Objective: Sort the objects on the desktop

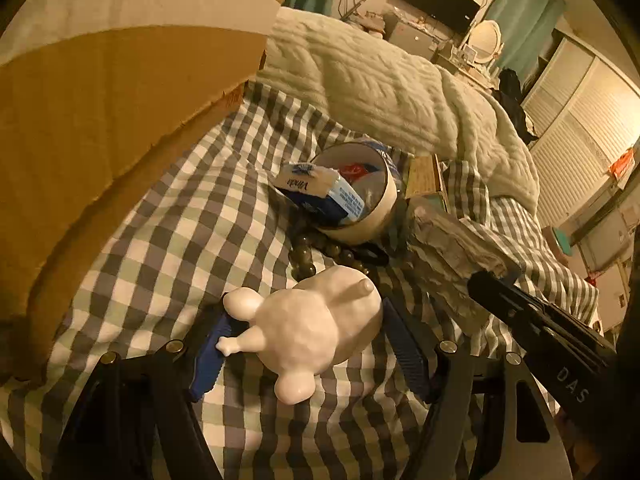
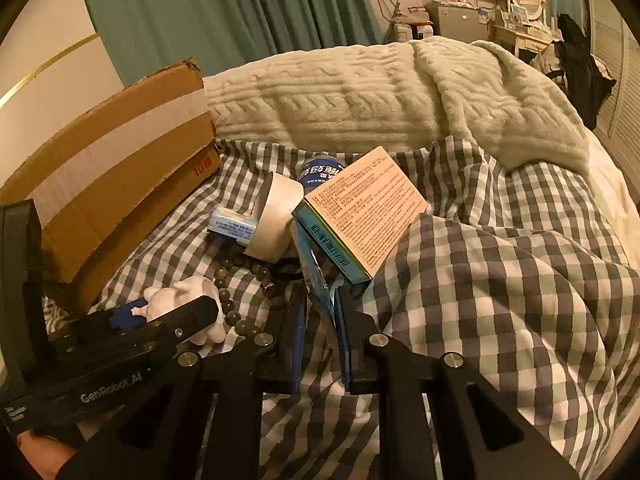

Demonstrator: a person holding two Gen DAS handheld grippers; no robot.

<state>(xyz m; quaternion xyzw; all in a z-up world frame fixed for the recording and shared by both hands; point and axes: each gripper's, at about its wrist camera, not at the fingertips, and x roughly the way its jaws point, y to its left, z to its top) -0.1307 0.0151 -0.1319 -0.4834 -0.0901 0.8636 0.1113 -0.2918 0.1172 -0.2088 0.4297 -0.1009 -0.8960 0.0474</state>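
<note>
- Desktop objects lie heaped on a checked bedsheet [image 2: 500,300], not a table: a white figurine [image 1: 320,320], a bead string [image 1: 304,256], a tape roll [image 1: 382,216] with a tissue pack [image 1: 316,192] pushed into it, a printed carton [image 2: 360,208] and a blue packet [image 2: 312,264].
- The left gripper [image 1: 305,304] has its jaws standing wide on either side of the figurine, which lies on its side on the sheet between them. One pad touches a limb and the other sits just beside the body. I cannot tell whether they press yet.
- The right gripper [image 2: 320,292] has its jaws nearly together, clamped on the lower edge of the thin blue packet. The printed carton leans just beyond the tips and seems to rest against the packet.
- Judged step: each hand is taking one item out of the heap, probably for the cardboard box [image 2: 112,184] that stands beyond and to the left of the left jaws.
- For the figurine, the pads should close on the round body, not on the thin limbs. It is smooth and lumpy, so an off-centre pinch could make it twist or squirt out.
- The bead string lies just past the left jaw tips, touching the figurine. Lift straight up so that it is not dragged along.
- For the packet, draw it out slowly and low. A quick pull may tip the carton onto the tape roll.
- Keep the two grippers apart: they are close side by side here.
</note>
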